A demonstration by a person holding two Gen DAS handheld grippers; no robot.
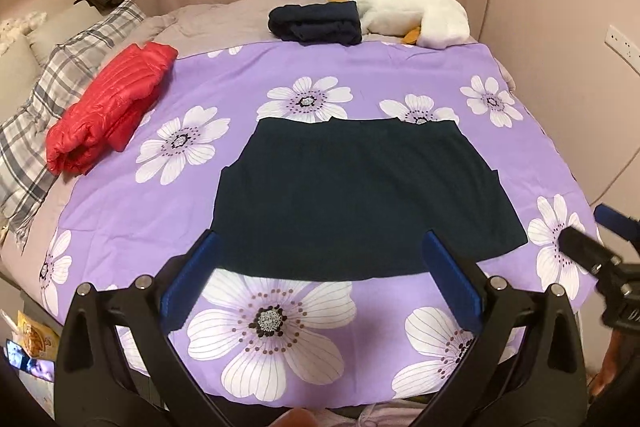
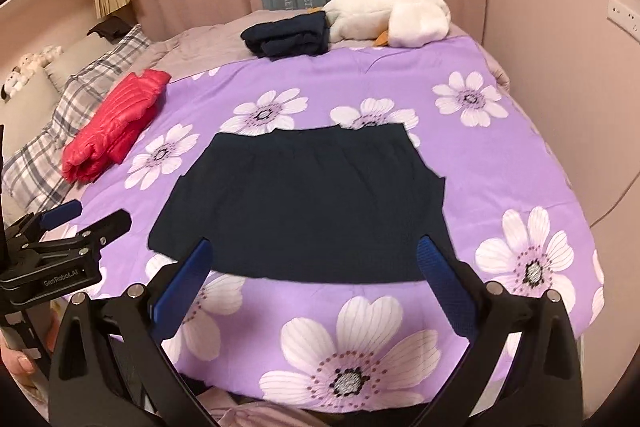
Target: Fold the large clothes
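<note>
A dark navy garment [image 1: 352, 199] lies flat and partly folded on the purple flowered bedspread [image 1: 240, 75]; it also shows in the right wrist view [image 2: 304, 203]. My left gripper [image 1: 320, 247] is open and empty, held above the garment's near edge. My right gripper [image 2: 314, 251] is open and empty, also above the near edge. The right gripper shows at the right edge of the left wrist view [image 1: 592, 239]. The left gripper shows at the left of the right wrist view [image 2: 96, 219].
A folded red puffer jacket [image 1: 108, 107] lies at the left. A folded dark garment [image 1: 316, 23] and a white plush goose [image 1: 416, 15] lie at the far end. Plaid pillows [image 1: 60, 75] are at the left, pink curtains behind.
</note>
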